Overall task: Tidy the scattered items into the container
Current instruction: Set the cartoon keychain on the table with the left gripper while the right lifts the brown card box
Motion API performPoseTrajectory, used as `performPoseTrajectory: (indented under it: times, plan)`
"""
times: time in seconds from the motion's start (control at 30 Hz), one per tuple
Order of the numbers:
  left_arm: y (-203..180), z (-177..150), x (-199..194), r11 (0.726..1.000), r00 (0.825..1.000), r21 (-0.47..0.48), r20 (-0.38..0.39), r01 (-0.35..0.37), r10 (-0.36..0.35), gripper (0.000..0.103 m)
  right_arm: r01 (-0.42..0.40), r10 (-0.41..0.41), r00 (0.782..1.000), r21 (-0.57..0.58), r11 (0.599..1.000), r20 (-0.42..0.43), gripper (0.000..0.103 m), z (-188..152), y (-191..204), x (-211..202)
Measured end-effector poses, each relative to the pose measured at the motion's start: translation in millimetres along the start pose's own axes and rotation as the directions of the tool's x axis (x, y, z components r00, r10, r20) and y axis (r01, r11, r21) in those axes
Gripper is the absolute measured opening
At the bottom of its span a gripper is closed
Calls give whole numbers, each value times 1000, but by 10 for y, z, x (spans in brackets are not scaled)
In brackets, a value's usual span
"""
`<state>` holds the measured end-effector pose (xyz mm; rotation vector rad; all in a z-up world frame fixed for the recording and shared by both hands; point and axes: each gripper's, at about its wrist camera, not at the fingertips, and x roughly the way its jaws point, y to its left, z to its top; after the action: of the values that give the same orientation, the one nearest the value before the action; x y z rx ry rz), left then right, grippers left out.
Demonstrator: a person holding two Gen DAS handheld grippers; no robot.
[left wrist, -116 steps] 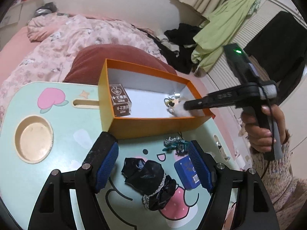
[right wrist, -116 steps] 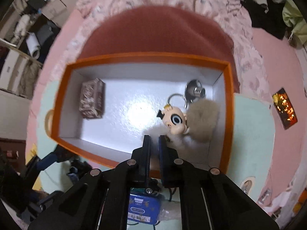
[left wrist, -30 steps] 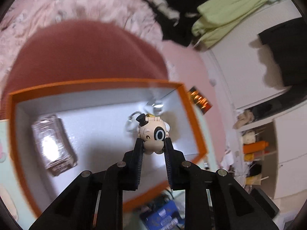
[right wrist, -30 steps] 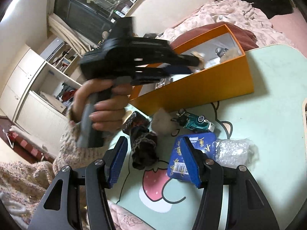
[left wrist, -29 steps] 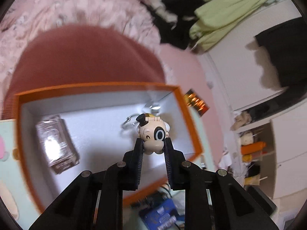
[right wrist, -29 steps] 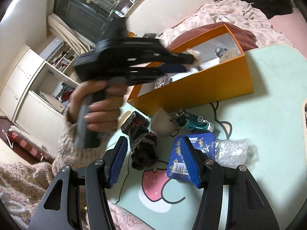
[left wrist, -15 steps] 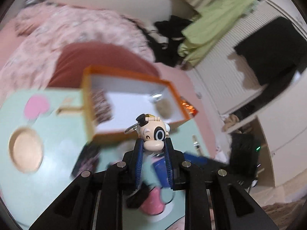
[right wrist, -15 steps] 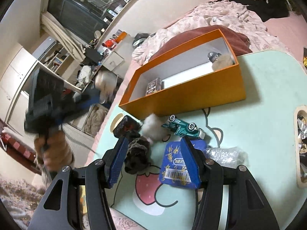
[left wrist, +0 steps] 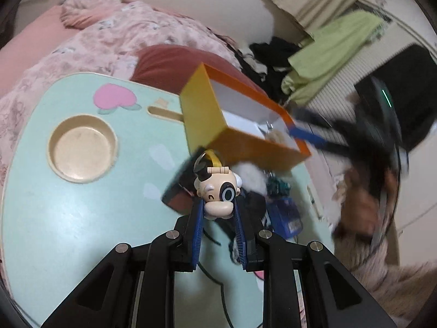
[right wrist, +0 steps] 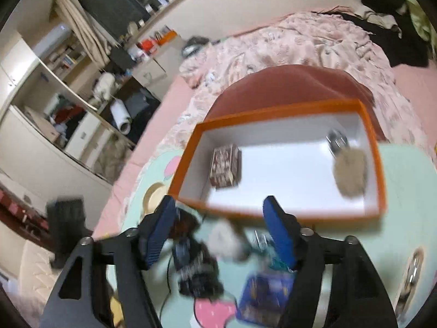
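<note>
My left gripper [left wrist: 218, 214] is shut on a cartoon head keychain [left wrist: 217, 191] and holds it above the mint table [left wrist: 68, 218], short of the orange box [left wrist: 218, 114]. My right gripper [right wrist: 218, 235] is open and empty, hovering over the scattered items in front of the orange box [right wrist: 273, 213]. Below it lie a white pompom [right wrist: 226, 242], a black lacy cloth [right wrist: 196, 270], a green toy car [right wrist: 269, 248] and a blue card pack [right wrist: 265, 295]. Inside the box are a brown card box [right wrist: 225, 165] and a beige pompom [right wrist: 351, 175].
The table has a round cup recess [left wrist: 82, 145] and a slot at the left. A dark red cushion [right wrist: 295, 84] and pink bedding [left wrist: 109, 35] lie behind the box. The right hand and tool appear blurred at the right of the left wrist view [left wrist: 363, 147].
My left gripper pulled the keychain back out from over the box to above the table. My right gripper swung from beside the table to over the scattered items, facing the box.
</note>
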<state>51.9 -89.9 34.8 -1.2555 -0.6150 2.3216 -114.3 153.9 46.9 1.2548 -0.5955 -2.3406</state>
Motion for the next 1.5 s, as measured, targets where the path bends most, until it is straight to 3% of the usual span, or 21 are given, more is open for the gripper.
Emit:
performPoseTrajectory:
  times: [0.07, 0.17, 0.3, 0.37, 0.43, 0.47, 0.5, 0.63, 0.73, 0.9, 1.0, 1.17, 1.37, 1.43, 1.5]
  plan:
    - [-54, -66, 25, 1000, 1000, 31, -20, 5, -4, 20, 73, -74, 994, -17, 997, -78, 69, 198, 84, 279]
    - [-121, -165, 91, 997, 999, 71, -51, -10, 13, 20, 184, -193, 963, -63, 981, -186, 69, 399, 190, 750]
    - [-82, -229, 166, 998, 997, 66, -70, -23, 28, 34, 231, -254, 931, -117, 966, -262, 69, 470, 258, 1165]
    - [-80, -240, 187, 998, 997, 63, -72, -29, 33, 42, 295, -326, 899, -147, 944, -291, 69, 442, 246, 1334]
    - [-78, -253, 173, 998, 998, 55, -66, -8, 11, 47, 287, -305, 908, -105, 952, -288, 61, 410, 171, 1330]
    - [-81, -256, 159, 999, 998, 52, -62, 3, 0, 49, 309, -332, 902, -124, 943, -277, 44, 393, 161, 1312]
    - [-81, -250, 144, 999, 998, 48, -56, 12, -9, 51, 344, -374, 890, -153, 926, -263, 42, 368, 154, 1289]
    - [-78, -204, 45, 999, 999, 28, -23, 25, -24, 59, 290, -306, 922, -101, 952, -235, 41, 263, 9, 1086]
    - [-69, -136, -51, 999, 999, 10, 4, 35, -35, 64, 252, -260, 958, -75, 965, -123, 41, 207, -23, 727]
    - [-74, 74, -211, 1000, 999, 6, 51, 17, -18, 69, 139, -137, 990, -92, 986, 19, 41, -75, -9, 19]
    - [-81, 280, -302, 1000, 996, 8, 83, 11, -11, 69, 79, -75, 996, -123, 989, 38, 41, -351, 41, -259]
    - [-285, 690, -299, 999, 996, 50, 91, 22, -27, 71, 46, -48, 999, -116, 992, -15, 42, -775, 62, -210]
    - [-778, 1112, 48, 993, 1000, 114, -7, 31, -30, 74, 6, -5, 1000, -105, 995, 10, 44, -1064, -1, -203]
    - [-913, 1251, 290, 994, 998, 110, -67, 2, 5, 74, -4, 7, 999, -87, 996, 40, 49, -1134, -22, -267]
    - [-1037, 1388, 606, 993, 989, 107, -136, -39, 53, 74, -28, 33, 996, -64, 998, 77, 66, -1180, -70, -344]
